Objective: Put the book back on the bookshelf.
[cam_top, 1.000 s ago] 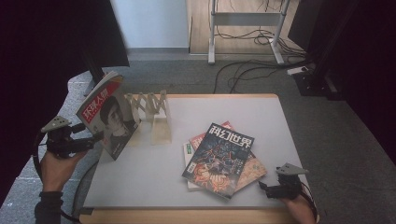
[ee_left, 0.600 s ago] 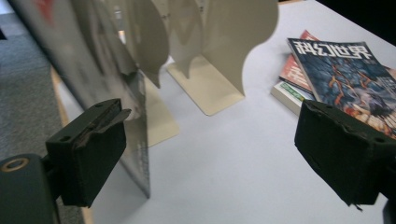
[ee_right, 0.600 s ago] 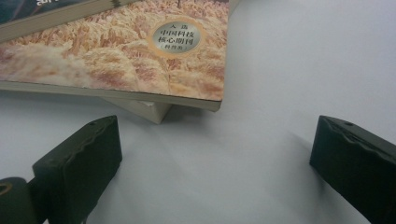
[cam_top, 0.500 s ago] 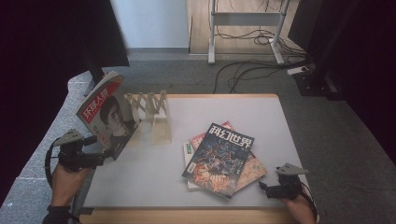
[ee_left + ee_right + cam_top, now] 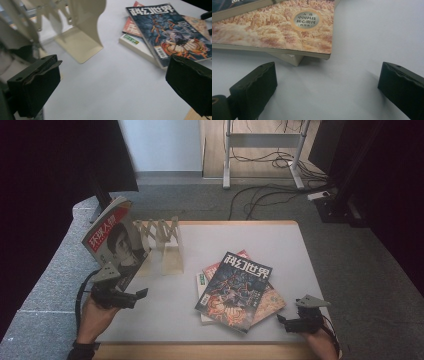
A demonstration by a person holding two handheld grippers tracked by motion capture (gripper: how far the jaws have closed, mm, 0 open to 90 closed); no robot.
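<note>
At the far left, a red-titled magazine stood propped against the cream folding rack on the surface. Just in front of it, the left hand-held gripper had just been spreading its jaws, with nothing between them. Mid-surface lay a stack of magazines. At the right, the right hand-held gripper sat spread and empty beside the stack's corner.

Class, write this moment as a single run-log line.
left claw: open, just widened, nothing between | right claw: open, near magazine stack | red magazine: leaning in rack
</note>
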